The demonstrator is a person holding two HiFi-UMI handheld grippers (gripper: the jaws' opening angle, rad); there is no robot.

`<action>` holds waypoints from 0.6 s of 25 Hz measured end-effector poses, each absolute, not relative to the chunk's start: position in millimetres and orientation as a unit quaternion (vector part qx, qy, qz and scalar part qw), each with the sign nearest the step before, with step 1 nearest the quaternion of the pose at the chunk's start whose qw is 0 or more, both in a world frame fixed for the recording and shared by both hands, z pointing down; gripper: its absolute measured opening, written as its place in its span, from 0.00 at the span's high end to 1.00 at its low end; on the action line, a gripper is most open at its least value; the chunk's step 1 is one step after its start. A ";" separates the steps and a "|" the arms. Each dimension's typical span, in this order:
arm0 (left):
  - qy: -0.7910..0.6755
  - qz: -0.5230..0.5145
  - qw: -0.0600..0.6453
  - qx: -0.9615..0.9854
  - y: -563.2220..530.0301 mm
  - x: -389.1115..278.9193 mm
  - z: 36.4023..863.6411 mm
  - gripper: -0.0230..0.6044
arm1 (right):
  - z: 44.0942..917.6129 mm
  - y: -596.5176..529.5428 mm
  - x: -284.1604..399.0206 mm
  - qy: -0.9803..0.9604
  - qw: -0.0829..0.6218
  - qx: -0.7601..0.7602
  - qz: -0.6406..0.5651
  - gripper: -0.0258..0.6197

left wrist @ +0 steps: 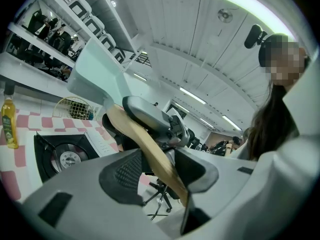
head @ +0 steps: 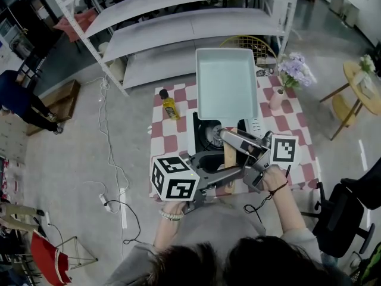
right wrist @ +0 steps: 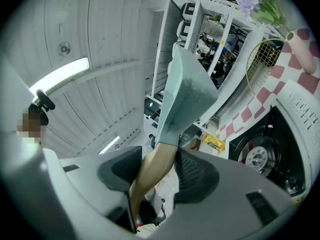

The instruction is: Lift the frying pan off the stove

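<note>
frying pan (head: 226,82), pale mint, rectangular and deep-walled, hangs in the air above the far half of the desk (head: 172,142). it is clear of the stove (head: 205,137), whose black burner lies bare beneath it near the middle of the checked cloth. both gripper views show the pan tipped up against the ceiling and shelves, with open space between it and the burner.

the left gripper (head: 229,174) and the right gripper (head: 232,139) both have the pan's wooden handle (head: 230,159). the left one is nearer the near edge, and the right one is closer to the pan body. in each gripper view the handle runs between the two fingers, which stand fairly wide and pinch its sides.

so the lift itself looks done, since nothing of the pan touches the stove. what is left, as i judge it, is at most to hold it steady or carry it to a resting place. the task sentence names no such place.

as for writing, the cubes on the grippers carry only black-and-white square markers. a yellow bottle (head: 169,107) near the desk's far left corner has a label too small to read. the fine print on the stove's white panel is just as illegible. no brand shows on the pan.
</note>
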State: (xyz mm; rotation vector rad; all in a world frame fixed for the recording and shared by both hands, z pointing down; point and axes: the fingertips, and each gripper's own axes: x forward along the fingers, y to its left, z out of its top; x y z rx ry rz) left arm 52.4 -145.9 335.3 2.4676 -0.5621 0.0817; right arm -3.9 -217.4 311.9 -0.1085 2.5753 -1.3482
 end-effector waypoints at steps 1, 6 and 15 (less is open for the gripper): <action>-0.211 0.030 0.298 0.930 -145.7 52.7 333.8 0.63 | 310.2 -217.3 -3.5 0.880 0.117 -0.037 -0.459 0.63; -0.209 0.027 0.290 0.933 -144.2 53.2 328.0 0.63 | 303.1 -215.5 -2.9 0.883 0.118 -0.036 -0.452 0.62; -0.206 0.026 0.278 0.938 -142.1 54.9 322.5 0.63 | 297.2 -213.8 0.4 0.887 0.123 -0.037 -0.444 0.62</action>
